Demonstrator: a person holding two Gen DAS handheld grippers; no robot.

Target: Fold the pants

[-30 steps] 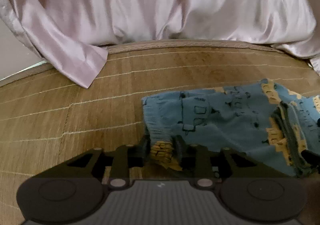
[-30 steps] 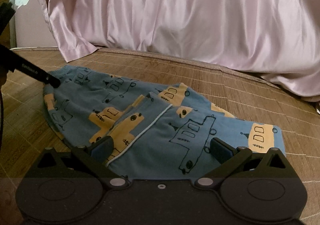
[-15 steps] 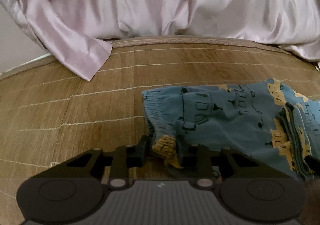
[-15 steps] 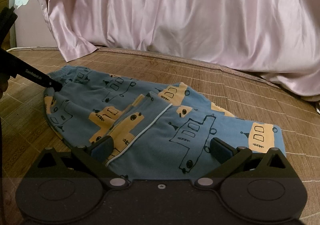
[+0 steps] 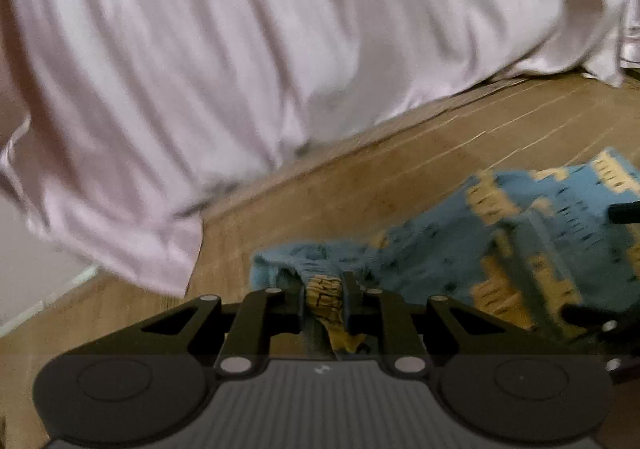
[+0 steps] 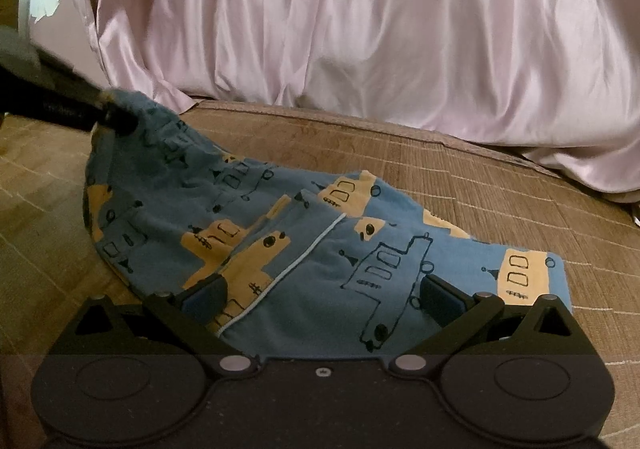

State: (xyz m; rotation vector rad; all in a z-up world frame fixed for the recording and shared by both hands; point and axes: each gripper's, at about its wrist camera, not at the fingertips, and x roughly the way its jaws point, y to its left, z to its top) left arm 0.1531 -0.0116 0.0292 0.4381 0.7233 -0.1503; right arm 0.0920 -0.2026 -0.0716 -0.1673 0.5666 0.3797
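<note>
The pants [image 6: 304,249] are blue with yellow and black vehicle drawings, lying folded on a woven mat [image 6: 500,185]. My left gripper [image 5: 323,295] is shut on a bunched yellow and blue end of the pants [image 5: 440,249] and holds it lifted off the mat. In the right wrist view that gripper [image 6: 108,117] shows at the far left, with the cloth stretched up to it. My right gripper [image 6: 322,291] is open, its fingers spread wide and resting on the near part of the pants.
A pale pink satin sheet [image 6: 360,29] hangs down behind the mat across the whole background. A white wall strip [image 5: 36,281] shows at the left. Bare mat [image 5: 400,177] lies between the pants and the sheet.
My left gripper has lifted the gripped end of the pants up off the mat and swung; the left view is blurred with motion. The right gripper has stayed in place, open.
</note>
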